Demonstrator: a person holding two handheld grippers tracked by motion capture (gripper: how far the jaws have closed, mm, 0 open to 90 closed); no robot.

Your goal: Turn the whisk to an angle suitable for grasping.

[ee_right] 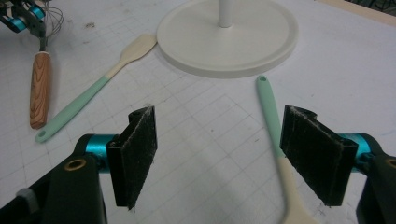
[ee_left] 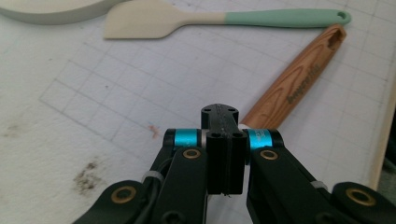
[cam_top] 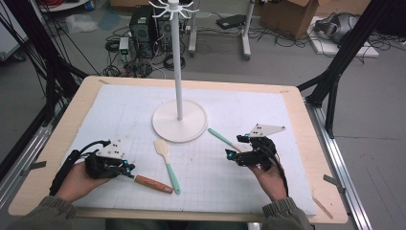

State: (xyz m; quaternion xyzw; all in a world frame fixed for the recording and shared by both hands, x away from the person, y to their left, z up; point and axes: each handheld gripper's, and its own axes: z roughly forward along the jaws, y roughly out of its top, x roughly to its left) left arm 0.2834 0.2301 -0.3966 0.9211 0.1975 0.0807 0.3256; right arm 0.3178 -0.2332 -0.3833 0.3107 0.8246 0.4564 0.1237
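Note:
A whisk with a wooden handle (cam_top: 152,184) (ee_left: 294,79) lies low at the mat's front left; my left gripper (cam_top: 130,168) (ee_left: 223,140) is shut on its neck. Its wires show behind that gripper in the right gripper view, above the handle (ee_right: 39,88). A cream spatula with a teal handle (cam_top: 168,165) (ee_left: 224,18) (ee_right: 93,98) lies just right of the whisk. A second teal-handled spatula (cam_top: 219,137) (ee_right: 267,112) lies between the jaws of my open right gripper (cam_top: 235,146) (ee_right: 219,149), close to the right jaw.
A white stand with a round base (cam_top: 191,127) (ee_right: 229,42) (ee_left: 46,9) and a tall pole (cam_top: 177,62) topped with hooks stands mid-table. A white gridded mat (cam_top: 249,108) covers the wooden table (cam_top: 306,143). Cables, boxes and a computer sit on the floor beyond.

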